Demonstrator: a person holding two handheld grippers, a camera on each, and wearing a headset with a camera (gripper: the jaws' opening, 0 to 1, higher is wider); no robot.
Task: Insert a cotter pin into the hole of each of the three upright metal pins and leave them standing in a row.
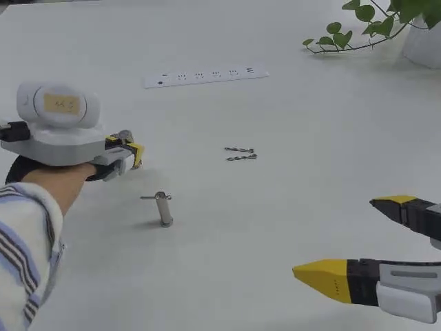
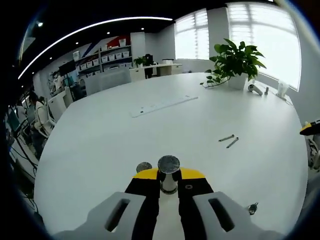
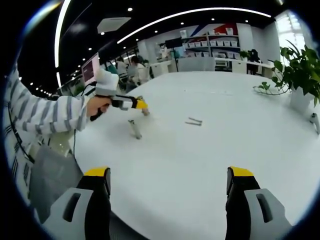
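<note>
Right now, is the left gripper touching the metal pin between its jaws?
Touching. The left gripper view shows the left gripper shut on the metal pin, with both jaws pressed against its shaft and no gap on either side.

The wide white table carries a white power strip at its far side, two loose cotter pins side by side near the middle, one upright metal pin with a cotter pin through its top, and a potted plant at the far right.
</note>
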